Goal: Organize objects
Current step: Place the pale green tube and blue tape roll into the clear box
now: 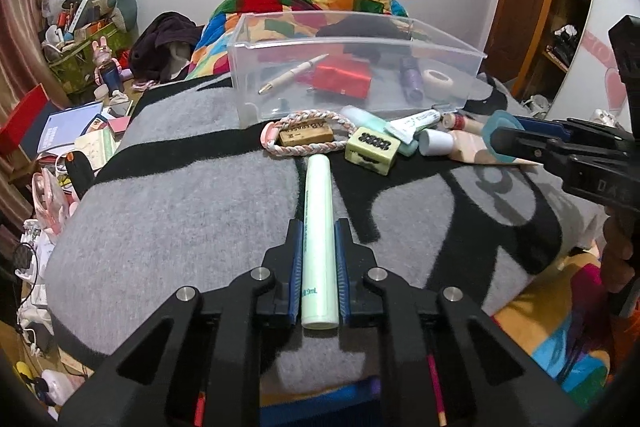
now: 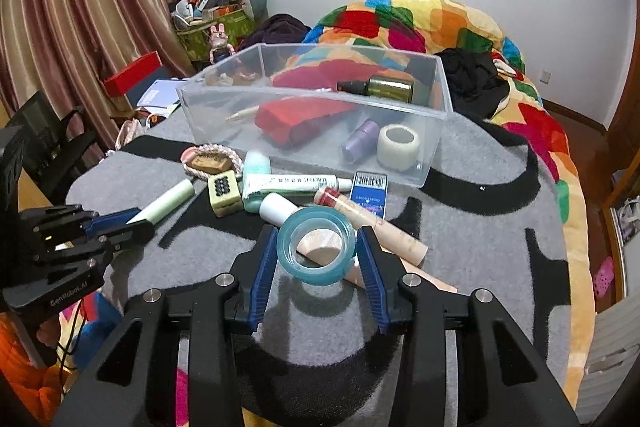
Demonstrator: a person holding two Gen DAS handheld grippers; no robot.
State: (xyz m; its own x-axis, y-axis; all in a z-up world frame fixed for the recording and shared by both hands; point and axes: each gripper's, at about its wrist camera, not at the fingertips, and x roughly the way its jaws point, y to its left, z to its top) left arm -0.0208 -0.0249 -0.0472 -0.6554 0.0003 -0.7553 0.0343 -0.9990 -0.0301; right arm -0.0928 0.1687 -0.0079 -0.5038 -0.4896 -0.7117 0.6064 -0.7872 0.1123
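Holding one item apiece, both grippers appear to be at the pick-up stage of sorting loose toiletries into the clear rectangular plastic bin (image 2: 434, 115). The left gripper (image 1: 319, 227) has its jaws drawn in against the sides of a pale green cylindrical tube (image 1: 318, 227), which lies lengthwise between them, far end pointing at the bin. The right gripper (image 2: 316, 239) has its jaws set wide, pressing on either side of a translucent blue tape roll (image 2: 317, 251) that is tilted up off the grey and black blanket (image 2: 480, 247).

The bin stands beyond the remaining heap and already contains a red pouch, a pen, a purple bottle, a white tape roll and a dark dropper bottle. The next move, in my judgement, calls for lifting each item above the near wall before releasing it inside.

Room for movement: the near rim is the main obstruction. The clutter touching its base, including a braided cord loop (image 1: 308, 135), a green dice-like block (image 1: 372, 149) and a white ointment tube (image 2: 296, 183), leaves little room low down. The bin's open top is unobstructed, with bare floor between the pouch and the bottles.
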